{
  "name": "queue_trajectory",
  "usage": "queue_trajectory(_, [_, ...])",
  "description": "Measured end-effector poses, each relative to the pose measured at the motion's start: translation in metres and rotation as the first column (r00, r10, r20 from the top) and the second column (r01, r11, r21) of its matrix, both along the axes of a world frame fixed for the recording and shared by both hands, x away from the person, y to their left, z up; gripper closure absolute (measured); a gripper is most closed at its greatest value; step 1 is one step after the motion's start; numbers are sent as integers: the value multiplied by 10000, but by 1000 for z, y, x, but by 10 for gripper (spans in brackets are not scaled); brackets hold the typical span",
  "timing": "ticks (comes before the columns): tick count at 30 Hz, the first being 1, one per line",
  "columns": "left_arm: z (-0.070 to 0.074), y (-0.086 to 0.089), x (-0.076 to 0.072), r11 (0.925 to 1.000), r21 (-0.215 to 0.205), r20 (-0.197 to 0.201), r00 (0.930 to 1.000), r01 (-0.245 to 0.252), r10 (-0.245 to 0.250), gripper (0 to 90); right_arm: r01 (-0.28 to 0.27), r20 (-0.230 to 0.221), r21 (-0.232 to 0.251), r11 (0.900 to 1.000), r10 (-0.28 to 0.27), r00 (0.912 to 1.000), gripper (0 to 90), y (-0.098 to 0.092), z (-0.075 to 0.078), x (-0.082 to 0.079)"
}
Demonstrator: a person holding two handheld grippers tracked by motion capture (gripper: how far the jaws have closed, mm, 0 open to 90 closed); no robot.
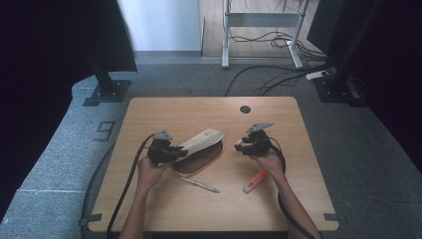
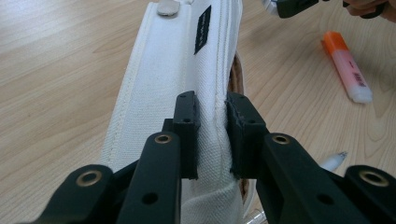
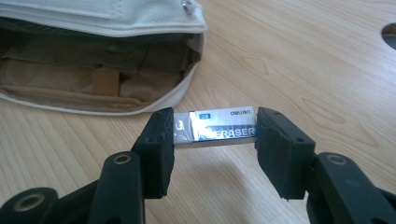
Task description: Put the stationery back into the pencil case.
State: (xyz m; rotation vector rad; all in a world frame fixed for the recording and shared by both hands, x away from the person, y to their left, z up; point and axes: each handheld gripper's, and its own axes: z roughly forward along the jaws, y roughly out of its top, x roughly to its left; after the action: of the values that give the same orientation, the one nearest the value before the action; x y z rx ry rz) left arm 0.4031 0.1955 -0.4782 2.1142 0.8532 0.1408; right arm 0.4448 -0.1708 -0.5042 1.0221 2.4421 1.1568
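Observation:
A white fabric pencil case point(image 1: 201, 144) lies open at the middle of the table, its brown lining point(image 3: 93, 79) showing. My left gripper point(image 1: 175, 153) is shut on the case's raised white flap point(image 2: 187, 70), with cloth pinched between the pads. My right gripper point(image 1: 241, 145) hovers to the right of the case, shut on a small eraser point(image 3: 215, 128) in a printed sleeve, held by its two ends. The eraser sits just outside the case's mouth in the right gripper view.
An orange highlighter point(image 1: 255, 181) lies on the table point(image 1: 298, 134) near my right hand; the left gripper view has it too point(image 2: 348, 67). A pen point(image 1: 200, 184) rests in front of the case. A round cable hole point(image 1: 245, 109) is at the table's back edge.

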Motion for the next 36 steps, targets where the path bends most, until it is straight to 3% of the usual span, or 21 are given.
queue_trajectory(21, [0, -1, 0, 10000, -29, 55, 10000, 45, -45, 752, -623, -65, -162, 9979, 622, 9980, 473, 53, -6, 9])
queue_trajectory(36, [0, -1, 0, 10000, -63, 43, 10000, 71, -71, 752, -707, -215, -173, 9973, 703, 9973, 473, 74, -16, 18])
